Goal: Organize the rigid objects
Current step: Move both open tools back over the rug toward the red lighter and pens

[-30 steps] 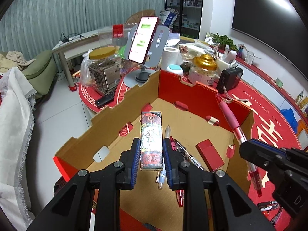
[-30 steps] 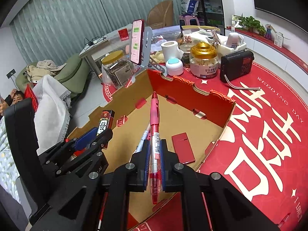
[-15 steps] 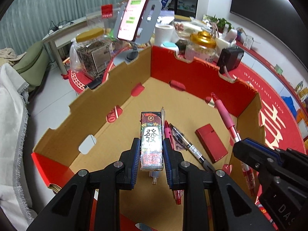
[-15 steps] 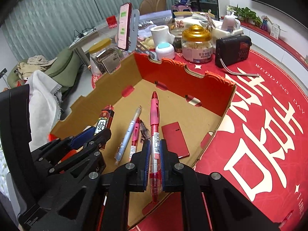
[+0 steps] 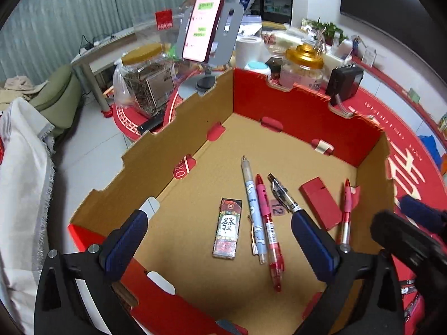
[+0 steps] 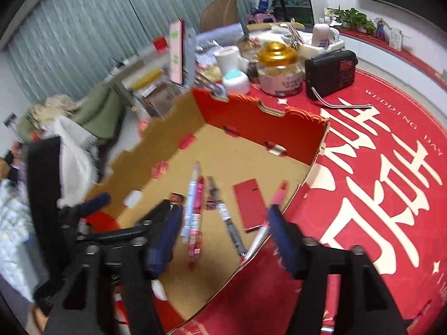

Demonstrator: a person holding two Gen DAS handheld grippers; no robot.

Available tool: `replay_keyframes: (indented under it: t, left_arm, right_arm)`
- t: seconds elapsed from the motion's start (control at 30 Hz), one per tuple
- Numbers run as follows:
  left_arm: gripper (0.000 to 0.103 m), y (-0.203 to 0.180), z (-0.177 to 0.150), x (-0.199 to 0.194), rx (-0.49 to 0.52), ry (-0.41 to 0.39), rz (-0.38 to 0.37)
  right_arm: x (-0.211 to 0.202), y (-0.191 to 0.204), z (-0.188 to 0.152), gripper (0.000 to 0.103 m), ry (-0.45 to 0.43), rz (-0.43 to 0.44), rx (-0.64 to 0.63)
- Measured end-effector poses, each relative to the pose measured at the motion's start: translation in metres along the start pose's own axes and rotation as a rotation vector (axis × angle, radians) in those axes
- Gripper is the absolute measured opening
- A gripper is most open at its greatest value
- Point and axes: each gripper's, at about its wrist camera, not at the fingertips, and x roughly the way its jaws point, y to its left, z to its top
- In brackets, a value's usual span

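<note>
A cardboard box [image 5: 304, 117] with red walls holds the objects. A mahjong-print lighter [image 5: 227, 228] lies flat on its floor, below my open left gripper [image 5: 220, 240]. Beside it lie a light blue pen [image 5: 252, 206], a red-pink pen [image 5: 268, 229], a black pen [image 5: 282, 192] and a red flat case [image 5: 320, 202]. A pink pen [image 5: 346, 212] leans at the box's right wall. In the right wrist view the pink pen [image 6: 276, 198] lies against the box [image 6: 265, 122] edge between the fingers of my open right gripper [image 6: 223, 237].
Behind the box stand a phone on a stand [image 5: 205, 28], a jar of dried goods [image 5: 145, 78], a gold-lidded jar [image 5: 303, 67], a paper roll [image 5: 248, 47] and a black radio [image 5: 343, 82]. A red tablecloth [image 6: 377, 153] lies right of the box.
Both grippers have opened. The lighter dropped from my left gripper onto the box floor. The pink pen left my right gripper and rests at the box's right wall.
</note>
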Motion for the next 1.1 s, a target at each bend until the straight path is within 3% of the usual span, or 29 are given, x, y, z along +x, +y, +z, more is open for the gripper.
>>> replay_keyframes:
  t: [0.17,0.33,0.53,0.63,0.73,0.87,0.93,1.03,1.1]
  left_arm:
    - [0.103,-0.019,-0.012,-0.036,0.054,-0.103,-0.055]
    - [0.103,-0.066,-0.044,-0.075,0.208,-0.182,-0.181]
    - [0.103,-0.144,-0.111,-0.091,0.484,-0.137,-0.321]
    - [0.103,-0.181,-0.140,-0.082,0.627,-0.134,-0.269]
    - [0.103,-0.206,-0.148,-0.066,0.706,-0.111,-0.232]
    - [0.102,-0.232,-0.159,-0.048,0.853,-0.048,-0.243]
    - [0.103,-0.239,-0.159,-0.047,0.887,-0.075,-0.257]
    - [0.103,-0.250,-0.144,-0.034,0.857,-0.045,-0.254]
    - [0.103,-0.257,-0.129,-0.022,0.772,-0.032,-0.240]
  right_arm:
    - [-0.051,-0.026,-0.014,0.093,-0.121,-0.021,0.050]
    - [-0.088,-0.094,-0.057,0.093,-0.110,-0.106,0.239]
    - [-0.118,-0.162,-0.121,0.093,-0.082,-0.179,0.434]
    - [-0.129,-0.182,-0.149,0.093,-0.071,-0.193,0.493]
    - [-0.140,-0.194,-0.168,0.093,-0.070,-0.191,0.533]
    - [-0.157,-0.202,-0.183,0.093,-0.091,-0.195,0.570]
    - [-0.163,-0.206,-0.187,0.093,-0.103,-0.188,0.586]
    - [-0.166,-0.210,-0.191,0.093,-0.110,-0.195,0.595]
    - [-0.165,-0.212,-0.193,0.093,-0.110,-0.204,0.604]
